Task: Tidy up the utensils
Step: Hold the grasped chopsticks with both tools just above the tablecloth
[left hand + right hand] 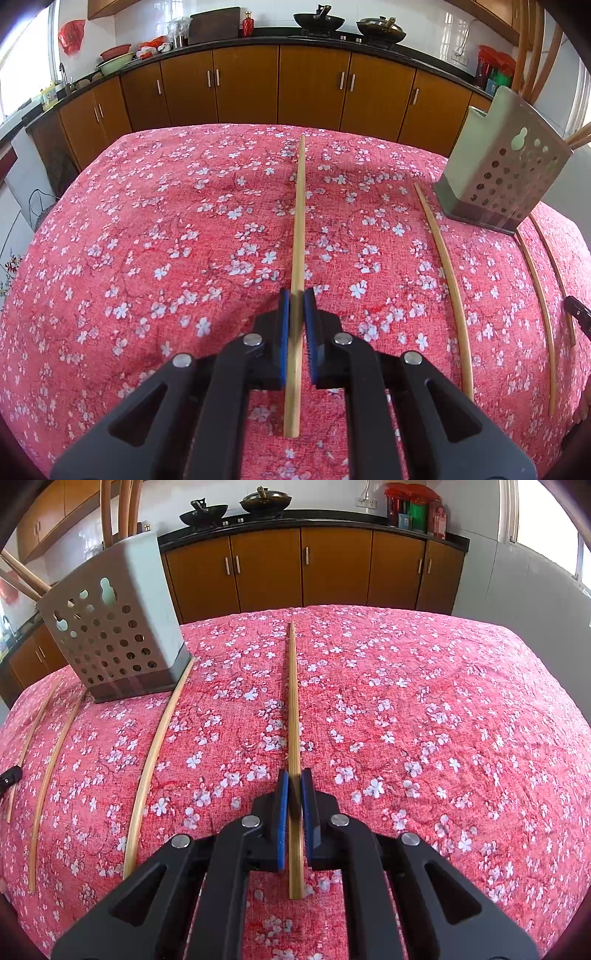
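My left gripper is closed on a light bamboo chopstick. The blue pads pinch it near its thick end, and the thin end points away from me over the red flowered tablecloth. To the right of it, three more chopsticks lie flat on the cloth, side by side but apart. Behind them stands the grey chopstick holder with round holes, and some sticks already stand in it.

My right gripper is closed on a darker chopstick in the same way, near its thick end. The holder sits off to the left of this one, with a loose chopstick touching its base.

I think these sticks are very light and stiff. They are smooth and thin, so they could turn or slip between the pads. Holding near the thick end seems good, because the long thin end stays free to go into the holder. The holder looks light too, so a hard poke might tip it.
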### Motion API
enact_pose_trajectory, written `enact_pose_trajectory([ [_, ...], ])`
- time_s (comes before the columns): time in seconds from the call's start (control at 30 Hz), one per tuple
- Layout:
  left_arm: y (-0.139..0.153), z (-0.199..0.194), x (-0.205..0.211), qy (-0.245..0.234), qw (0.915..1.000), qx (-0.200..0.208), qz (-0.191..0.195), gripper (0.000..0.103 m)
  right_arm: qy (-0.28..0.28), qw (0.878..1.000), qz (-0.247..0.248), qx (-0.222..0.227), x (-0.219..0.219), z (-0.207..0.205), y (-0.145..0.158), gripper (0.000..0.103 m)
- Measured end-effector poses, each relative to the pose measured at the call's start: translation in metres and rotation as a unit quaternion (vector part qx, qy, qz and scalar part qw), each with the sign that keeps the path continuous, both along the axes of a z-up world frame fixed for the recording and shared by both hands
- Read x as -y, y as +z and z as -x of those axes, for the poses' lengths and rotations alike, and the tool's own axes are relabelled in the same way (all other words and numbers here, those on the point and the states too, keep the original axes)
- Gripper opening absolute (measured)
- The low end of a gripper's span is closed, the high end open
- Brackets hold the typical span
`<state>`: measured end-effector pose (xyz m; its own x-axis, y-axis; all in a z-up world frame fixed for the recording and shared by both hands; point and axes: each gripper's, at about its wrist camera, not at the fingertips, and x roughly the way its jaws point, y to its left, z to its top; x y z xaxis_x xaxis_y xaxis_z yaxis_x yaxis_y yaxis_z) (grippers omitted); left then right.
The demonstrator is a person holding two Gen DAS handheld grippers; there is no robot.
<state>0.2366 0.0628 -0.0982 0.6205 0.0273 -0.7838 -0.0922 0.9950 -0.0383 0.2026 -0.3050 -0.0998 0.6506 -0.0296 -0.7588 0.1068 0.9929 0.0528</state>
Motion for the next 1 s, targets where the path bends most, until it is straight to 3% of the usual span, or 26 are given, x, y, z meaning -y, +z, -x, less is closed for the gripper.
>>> enact_pose_trajectory([
  [1.0,0.0003,-0.0005,0.0000,0.000,1.0000,0.000,0.000,0.012,-0.001,1.000,-0.002,0.001,0.0003,0.0055,0.0004,0.008],
])
